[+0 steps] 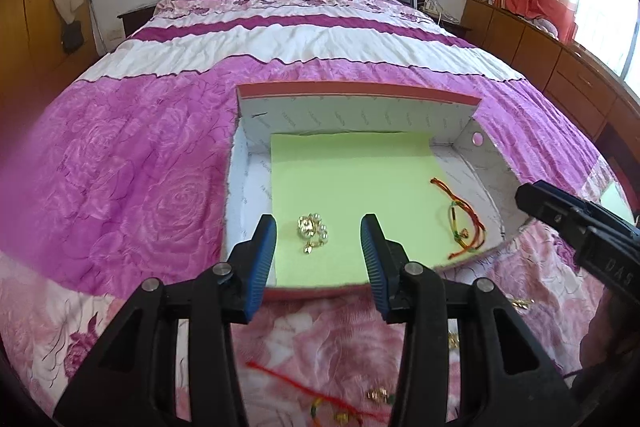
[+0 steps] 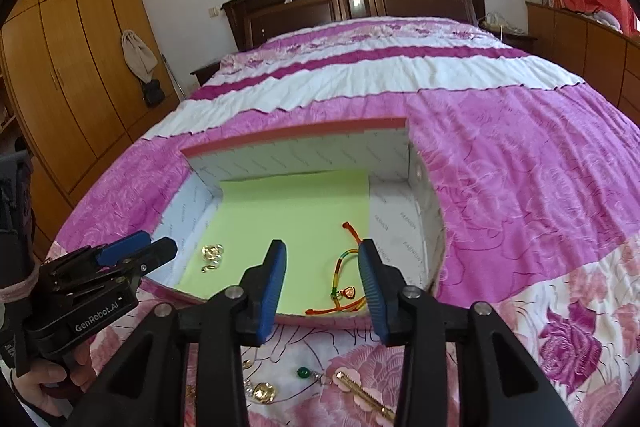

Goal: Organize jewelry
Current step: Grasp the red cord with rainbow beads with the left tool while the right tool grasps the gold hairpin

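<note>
An open cardboard box (image 1: 352, 115) (image 2: 296, 155) lined with green paper lies on the bed. A gold and pearl piece (image 1: 314, 233) (image 2: 212, 255) rests on the paper at its left. At its right lies a multicoloured cord bracelet (image 1: 460, 223) (image 2: 348, 267) with a small heart charm. My left gripper (image 1: 319, 239) (image 2: 156, 247) hovers open above the gold piece, nothing between its blue pads. My right gripper (image 2: 322, 259) (image 1: 532, 197) hovers open over the bracelet, its pads clear of it.
Loose jewelry lies on the pink quilt in front of the box: a red cord (image 1: 304, 391), small gold pieces (image 1: 378, 395), a green bead (image 2: 303, 372), a gold pendant (image 2: 264, 393) and a gold clip (image 2: 368, 395). A hand (image 2: 44, 379) holds the left gripper.
</note>
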A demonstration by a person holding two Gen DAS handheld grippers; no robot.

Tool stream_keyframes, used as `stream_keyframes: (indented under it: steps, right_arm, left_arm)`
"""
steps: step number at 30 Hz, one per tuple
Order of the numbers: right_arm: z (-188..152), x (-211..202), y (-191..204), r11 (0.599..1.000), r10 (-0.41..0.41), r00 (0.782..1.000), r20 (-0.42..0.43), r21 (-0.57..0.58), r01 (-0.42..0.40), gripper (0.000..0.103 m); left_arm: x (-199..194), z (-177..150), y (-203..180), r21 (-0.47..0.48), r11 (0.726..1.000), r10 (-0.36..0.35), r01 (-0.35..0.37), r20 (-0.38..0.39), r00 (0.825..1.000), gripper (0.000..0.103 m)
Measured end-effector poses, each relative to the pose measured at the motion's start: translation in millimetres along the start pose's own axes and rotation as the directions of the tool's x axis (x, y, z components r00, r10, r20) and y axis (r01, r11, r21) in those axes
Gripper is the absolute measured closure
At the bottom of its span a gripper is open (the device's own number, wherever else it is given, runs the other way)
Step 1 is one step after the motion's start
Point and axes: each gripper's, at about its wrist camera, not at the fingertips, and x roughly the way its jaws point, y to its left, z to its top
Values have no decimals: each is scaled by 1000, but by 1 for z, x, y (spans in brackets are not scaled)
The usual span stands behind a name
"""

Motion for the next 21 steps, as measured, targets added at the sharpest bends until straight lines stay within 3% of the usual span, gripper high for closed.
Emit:
stream_keyframes:
  steps: [6, 12, 21]
  right_arm:
    - [1, -30, 0, 998, 45, 999, -2, 41, -45, 62]
    - [-5, -55, 0, 999, 27, 999, -26, 27, -26, 62]
    - [-32, -68, -6, 999, -44, 990, -132, 18, 46, 62]
  left_arm:
    - [-22, -6, 5, 4, 1000, -17, 17, -24, 1000, 67]
    - [-41, -18, 2, 22, 999, -25, 26, -42, 999, 67]
    - [-55, -42, -4, 46, 998, -31, 35, -93, 995, 67]
